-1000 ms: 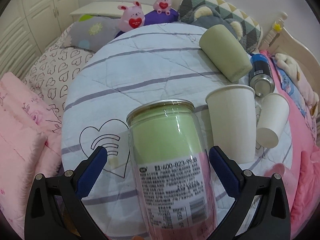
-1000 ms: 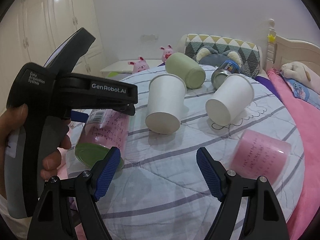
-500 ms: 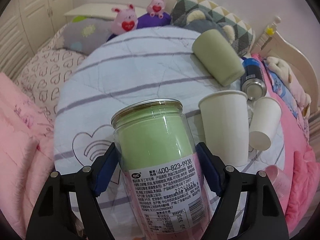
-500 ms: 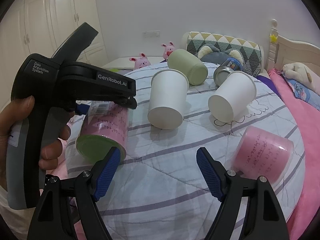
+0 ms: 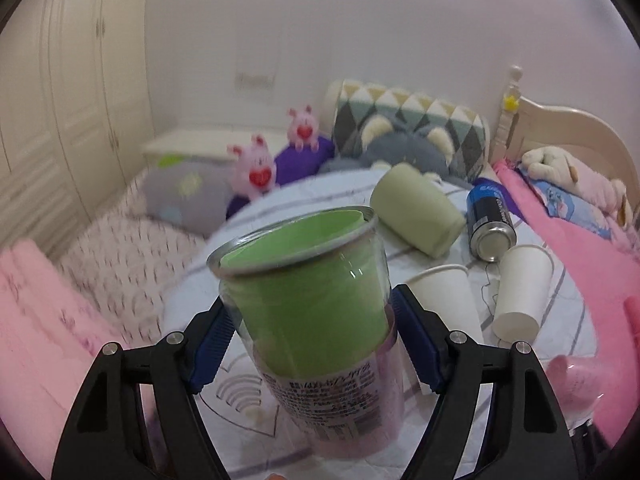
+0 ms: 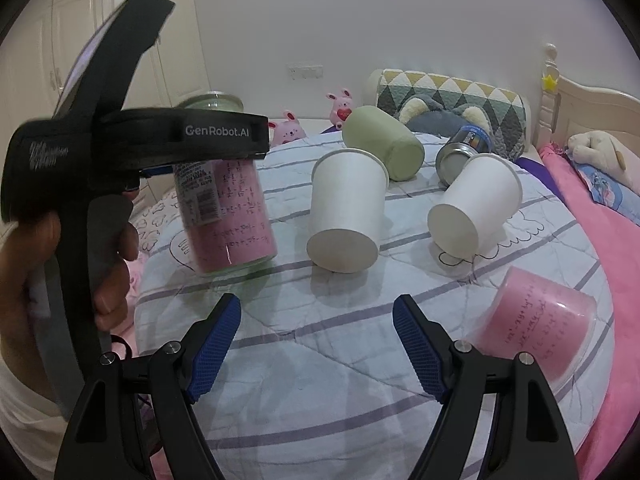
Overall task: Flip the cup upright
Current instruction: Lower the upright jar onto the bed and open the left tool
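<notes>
My left gripper [image 5: 312, 340] is shut on a clear plastic cup [image 5: 316, 308] with a green and pink lining and a printed label. In the right wrist view the same cup [image 6: 228, 216] is nearly upright, mouth up, its base close to the striped quilt [image 6: 320, 360]; I cannot tell if it touches. My right gripper [image 6: 316, 348] is open and empty, low over the quilt in front of two white paper cups [image 6: 346, 212] [image 6: 476, 208] lying on their sides.
A second pink cup [image 6: 536, 336] lies on its side at the right. A green cup [image 6: 382, 148] and a blue can [image 6: 464, 150] lie further back. Pillows and pink plush toys [image 5: 256, 168] line the headboard. The quilt drops off at the left.
The left gripper closed on the cup and tilted it from lying on its side to nearly upright. The right gripper stayed put and open.
</notes>
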`<state>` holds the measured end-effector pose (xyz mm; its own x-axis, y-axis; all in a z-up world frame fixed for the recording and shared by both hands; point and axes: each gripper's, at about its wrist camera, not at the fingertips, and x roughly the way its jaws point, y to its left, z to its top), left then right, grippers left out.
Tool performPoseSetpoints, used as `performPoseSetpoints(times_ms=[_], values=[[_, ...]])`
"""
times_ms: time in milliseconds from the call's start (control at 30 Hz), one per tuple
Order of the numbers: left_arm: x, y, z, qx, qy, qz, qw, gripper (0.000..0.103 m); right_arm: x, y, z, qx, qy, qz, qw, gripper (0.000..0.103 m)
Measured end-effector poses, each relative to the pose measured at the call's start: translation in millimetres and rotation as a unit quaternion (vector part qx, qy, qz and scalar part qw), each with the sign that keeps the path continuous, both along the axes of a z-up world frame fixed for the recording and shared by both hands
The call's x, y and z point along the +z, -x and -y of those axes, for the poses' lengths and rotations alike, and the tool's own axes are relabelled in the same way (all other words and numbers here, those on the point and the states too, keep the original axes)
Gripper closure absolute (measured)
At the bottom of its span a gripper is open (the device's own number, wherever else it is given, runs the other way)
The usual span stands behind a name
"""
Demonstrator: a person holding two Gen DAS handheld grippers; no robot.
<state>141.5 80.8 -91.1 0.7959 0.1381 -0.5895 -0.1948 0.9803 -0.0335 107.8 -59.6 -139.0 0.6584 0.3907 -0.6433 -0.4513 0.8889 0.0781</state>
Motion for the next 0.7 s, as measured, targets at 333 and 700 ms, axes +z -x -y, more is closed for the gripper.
performPoseSetpoints(times_ms=[333, 700], values=[[-7, 5, 17, -0.034, -0.031, 0.022, 0.9987, 0.029, -1, 4, 1, -0.008, 0.003, -0.003, 1.000, 0.023], [-2, 19, 15, -0.033, -0.008, 0.023, 0.9992, 0.002, 6, 10, 6, -0.015, 0.004, 0.011, 1.000, 0.023]])
